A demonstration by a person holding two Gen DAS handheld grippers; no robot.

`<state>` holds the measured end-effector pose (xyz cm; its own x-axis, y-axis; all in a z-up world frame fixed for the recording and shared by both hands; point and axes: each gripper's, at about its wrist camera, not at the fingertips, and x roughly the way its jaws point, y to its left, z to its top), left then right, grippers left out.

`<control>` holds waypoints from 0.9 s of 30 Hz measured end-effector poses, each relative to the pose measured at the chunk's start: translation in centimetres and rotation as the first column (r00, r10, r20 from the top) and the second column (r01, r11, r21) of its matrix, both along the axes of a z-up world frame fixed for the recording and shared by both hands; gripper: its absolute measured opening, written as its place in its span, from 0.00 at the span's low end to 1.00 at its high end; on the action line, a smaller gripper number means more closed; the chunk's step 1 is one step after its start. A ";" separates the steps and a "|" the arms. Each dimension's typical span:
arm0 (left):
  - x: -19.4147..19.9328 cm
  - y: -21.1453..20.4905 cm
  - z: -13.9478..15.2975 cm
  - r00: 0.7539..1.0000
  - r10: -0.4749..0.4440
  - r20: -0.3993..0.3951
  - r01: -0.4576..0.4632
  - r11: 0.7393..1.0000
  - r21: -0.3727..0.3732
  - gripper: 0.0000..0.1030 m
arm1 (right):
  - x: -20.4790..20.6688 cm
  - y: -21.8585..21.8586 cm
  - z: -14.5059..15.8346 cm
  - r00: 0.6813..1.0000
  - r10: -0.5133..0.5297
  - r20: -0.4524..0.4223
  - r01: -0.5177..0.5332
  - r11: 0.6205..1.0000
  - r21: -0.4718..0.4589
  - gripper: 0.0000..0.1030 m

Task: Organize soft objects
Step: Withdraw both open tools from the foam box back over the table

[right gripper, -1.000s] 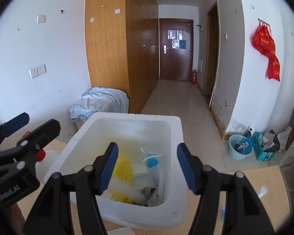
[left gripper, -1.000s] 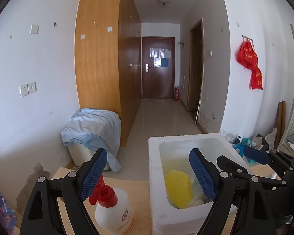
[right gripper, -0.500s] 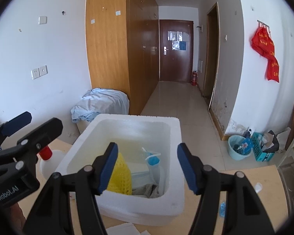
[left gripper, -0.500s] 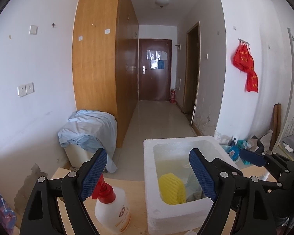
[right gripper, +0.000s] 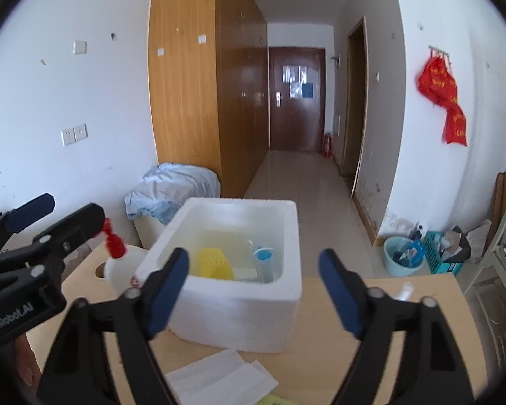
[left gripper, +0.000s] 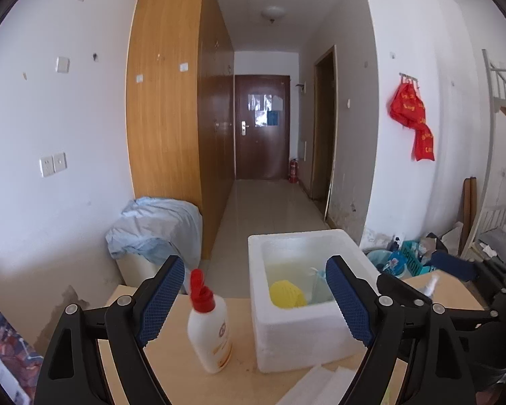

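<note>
On the light wooden tabletop a white foam box serves as landmark; positions below are relative to it, read left to right.

Far left of box: left gripper, jaws spread wide apart, nothing between the blue pads. In the right wrist view its black body sits at the left edge, ahead of the bottle.

Just left of box: white squeeze bottle with red nozzle cap, upright, standing apart from the box wall. A round hole in the tabletop shows left of the bottle.

Inside box: yellow mesh sponge, lying against the left-hand side of the interior, leaning. Right of it, still inside, a clear bottle with a blue-and-white top. A flat pale item lies between them on the box floor; kind cannot be told.

In front of box: white folded sheets, flat on the table, near the front wall but not touching.

Level with box front, straddling it in view: right gripper, jaws wide apart, holding nothing, raised above the table.

Right of box: small white spray bottle lying on the table, well apart.

Behind box, on the floor: bin draped with pale blue cloth to the left; blue basin to the right.
</note>
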<state>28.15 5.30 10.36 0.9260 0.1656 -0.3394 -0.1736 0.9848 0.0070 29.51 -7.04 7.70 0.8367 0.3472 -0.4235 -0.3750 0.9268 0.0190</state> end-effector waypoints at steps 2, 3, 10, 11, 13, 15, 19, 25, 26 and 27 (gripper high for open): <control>-1.8 -0.3 0.3 1.000 -0.006 0.009 0.006 1.000 0.005 0.86 | -1.2 -0.4 0.4 1.000 -0.004 0.017 0.004 1.000 0.005 0.87; -2.6 -0.5 0.5 1.000 -0.008 0.014 0.008 1.000 0.006 0.89 | -2.1 -0.6 0.7 1.000 -0.006 0.024 0.005 1.000 0.005 0.89; -8.8 -1.4 2.0 0.997 -0.017 0.070 0.016 1.000 0.020 0.95 | -6.3 -2.5 1.4 0.997 -0.026 0.071 0.024 0.999 0.020 0.92; -9.9 -1.5 2.2 0.996 -0.017 0.083 0.015 1.000 0.017 0.96 | -7.0 -2.6 1.6 0.997 -0.029 0.074 0.027 0.999 0.020 0.92; -11.6 -1.5 2.4 0.995 -0.019 0.096 0.017 1.000 0.015 0.98 | -8.1 -2.9 1.6 0.996 -0.029 0.083 0.028 0.999 0.023 0.92; -13.5 -1.6 2.6 0.994 -0.025 0.109 0.024 1.000 0.015 0.98 | -9.2 -3.4 1.7 0.995 -0.035 0.094 0.032 0.999 0.030 0.92; -16.1 -1.8 2.6 0.991 -0.033 0.127 0.032 0.999 0.010 0.99 | -11.3 -4.6 1.7 0.993 -0.051 0.110 0.046 0.998 0.054 0.93; -19.3 -2.5 1.6 0.988 -0.036 0.147 0.034 0.999 0.013 1.00 | -14.3 -5.8 1.3 0.988 -0.061 0.141 0.049 0.995 0.091 0.94; -19.7 -2.4 1.4 0.987 -0.039 0.153 0.038 0.999 0.007 1.00 | -14.7 -6.1 1.1 0.987 -0.066 0.145 0.052 0.994 0.092 0.95; -20.1 -2.5 1.3 0.986 -0.047 0.159 0.047 0.999 0.005 1.00 | -15.0 -6.2 0.9 0.986 -0.069 0.150 0.055 0.994 0.096 0.96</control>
